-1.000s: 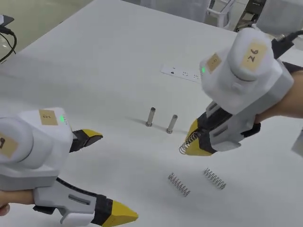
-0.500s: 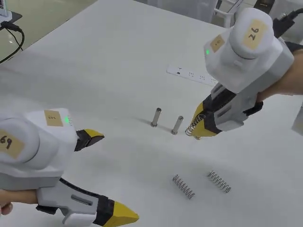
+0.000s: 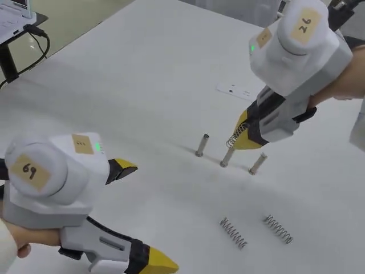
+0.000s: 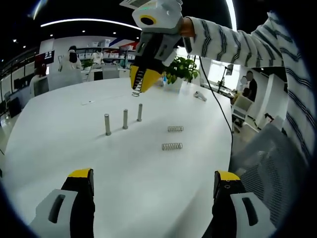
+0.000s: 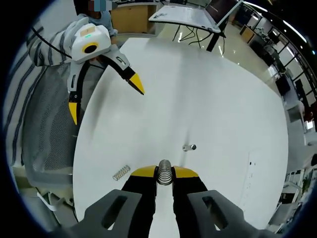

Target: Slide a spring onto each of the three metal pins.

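Three short metal pins stand upright in a row on the white table: one on the left [image 3: 202, 145], one in the middle [image 3: 227, 156] and one on the right [image 3: 257, 164]. My right gripper [image 3: 244, 140] is shut on a spring [image 3: 234, 137] and hovers just above the middle pin, with the spring's free end pointing down-left. In the right gripper view the spring [image 5: 164, 168] sits between the yellow tips, with a pin top [image 5: 188, 147] ahead. Two loose springs [image 3: 234, 233] [image 3: 278, 228] lie nearer me. My left gripper [image 3: 142, 216] is open and holds nothing at the lower left.
A white power strip [image 3: 236, 90] lies flat behind the pins. A laptop and a cable [image 3: 34, 31] sit off the table's far left edge. In the left gripper view the pins [image 4: 125, 119] and loose springs [image 4: 172, 146] lie ahead on open table.
My right gripper has carried the spring up and back from near the table to just over the middle pin. The rightmost pin has come out from behind it. My left gripper stays open.
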The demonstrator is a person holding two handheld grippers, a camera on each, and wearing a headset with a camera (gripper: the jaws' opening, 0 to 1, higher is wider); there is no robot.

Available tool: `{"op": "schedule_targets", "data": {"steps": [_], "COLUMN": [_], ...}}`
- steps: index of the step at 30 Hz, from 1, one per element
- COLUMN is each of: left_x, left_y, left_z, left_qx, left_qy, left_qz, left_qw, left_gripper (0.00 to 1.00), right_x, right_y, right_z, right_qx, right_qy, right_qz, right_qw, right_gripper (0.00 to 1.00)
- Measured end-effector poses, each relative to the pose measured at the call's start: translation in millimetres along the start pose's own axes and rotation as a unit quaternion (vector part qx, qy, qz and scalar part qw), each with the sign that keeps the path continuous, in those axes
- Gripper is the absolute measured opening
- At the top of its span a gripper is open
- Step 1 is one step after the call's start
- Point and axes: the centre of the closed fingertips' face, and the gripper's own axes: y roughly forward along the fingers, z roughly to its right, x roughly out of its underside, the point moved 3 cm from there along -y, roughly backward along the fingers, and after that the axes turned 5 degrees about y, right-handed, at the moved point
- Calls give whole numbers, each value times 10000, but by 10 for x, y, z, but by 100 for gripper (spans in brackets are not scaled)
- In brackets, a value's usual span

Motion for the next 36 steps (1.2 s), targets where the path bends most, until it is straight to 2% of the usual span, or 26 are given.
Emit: {"op": "schedule_targets", "data": {"steps": [6, 13, 17, 20, 32, 36], "left_x": [-17, 16, 76, 114, 102, 124], "left_y": [-18, -44, -45, -40, -29, -54], "left_z": [-20, -57, -29, -9, -19, -55], "left_qx": [-32, -94, -8, 23, -8, -113], "left_qy": [-106, -159, -318, -283, -339, -432], "left_qz": [84, 58, -28, -93, -52, -48], "left_qw": [9999, 9998, 9995, 9996, 9994, 9990], "left_gripper": [98, 98, 98, 98, 98, 98], "right_x": [7, -17, -25, -36, -114, -112], "right_y": [53, 160, 229, 285, 459, 525], "right_z": [159, 284, 310, 341, 497, 554], "right_qx": [67, 16, -79, -104, -137, -135], "right_qy": [-15, -26, -46, -86, -178, -196], "right_qz": [-100, -172, -229, -280, -386, -416], "right_qw": [9999, 9998, 9997, 9995, 9990, 9989], "right_gripper": [9, 9, 9, 9, 9, 9]}}
